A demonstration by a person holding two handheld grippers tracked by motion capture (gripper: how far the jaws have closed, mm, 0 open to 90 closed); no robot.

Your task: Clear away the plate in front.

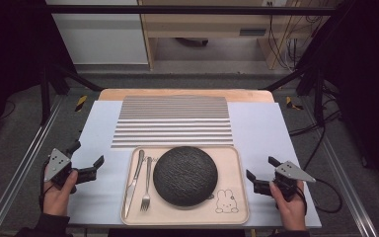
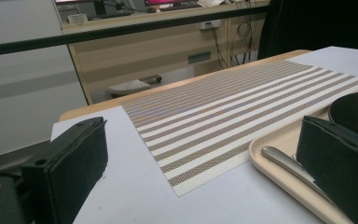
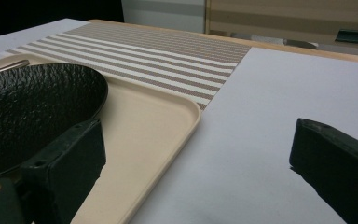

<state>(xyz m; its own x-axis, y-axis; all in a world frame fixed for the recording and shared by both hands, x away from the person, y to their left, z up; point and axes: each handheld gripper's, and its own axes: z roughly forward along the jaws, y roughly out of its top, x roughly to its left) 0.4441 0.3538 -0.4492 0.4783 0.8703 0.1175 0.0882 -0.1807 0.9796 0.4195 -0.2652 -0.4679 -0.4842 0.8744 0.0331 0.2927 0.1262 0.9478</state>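
The beige tray (image 1: 237, 163) lies nearest the camera, at the bottom centre of the high view, and it is also the largest loose thing on the white sheet. Just above it, touching or nearly so, lies the striped placemat (image 1: 172, 121), bare. On the tray sits the black bowl (image 1: 185, 176) (rim down, it seems), with the knife (image 1: 134, 182) and fork (image 1: 146, 185) side by side at its left. Judging by this, nothing has been set out yet: bowl and cutlery all wait on the tray. The left gripper (image 1: 94, 167) at lower left and the right gripper (image 1: 256, 180) at lower right flank the tray, jaws spread wide, holding and touching nothing.
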